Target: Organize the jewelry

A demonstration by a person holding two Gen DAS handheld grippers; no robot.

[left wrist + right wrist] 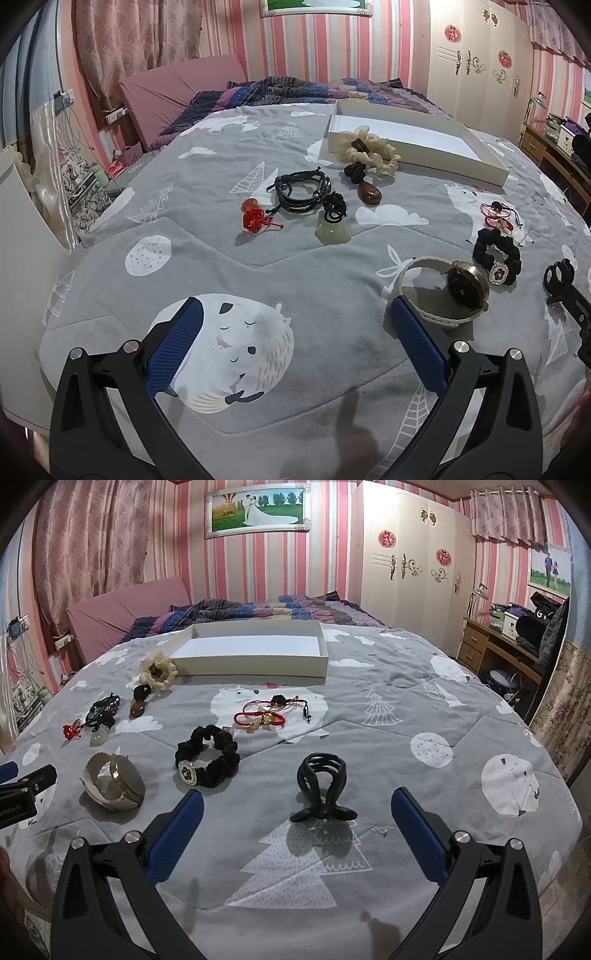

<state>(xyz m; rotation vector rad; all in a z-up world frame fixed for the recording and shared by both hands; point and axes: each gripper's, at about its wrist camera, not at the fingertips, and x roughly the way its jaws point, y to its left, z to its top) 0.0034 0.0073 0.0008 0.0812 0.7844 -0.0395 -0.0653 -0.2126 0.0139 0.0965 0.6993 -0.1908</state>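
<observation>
Left wrist view
Left tool (295,343): spread wide, holding nothing, over the grey printed bedspread (221,184).
Landmark: the white box (476,168), open and empty inside.
Cream scrunchie (369,151): touching the box's near wall, outside it.
Brown teardrop pendant (369,194): on a black cord just in front of that scrunchie.
Black braided bracelets (301,192): nearer the camera than the box, to its left.
Pale green jade pendant (332,227) and red knotted charm (253,218): in front of the bracelets, well apart from the box.
Wristwatch (443,291): farthest from the box, just beside the tool's right-hand finger.

Right wrist view
Right tool (295,825): spread wide, pinching nothing.
Black hair claw (323,792): between the two fingers, well short of the box, standing upright.
Black scrunchie (207,757): left of the claw.
Red cord bracelets (264,712): between the black scrunchie and the box.

Progress
Done: nothing, as far as can be judged; the box holds no piece.
Left: every item to be moved in; the claw looks the likeliest first pick.
</observation>
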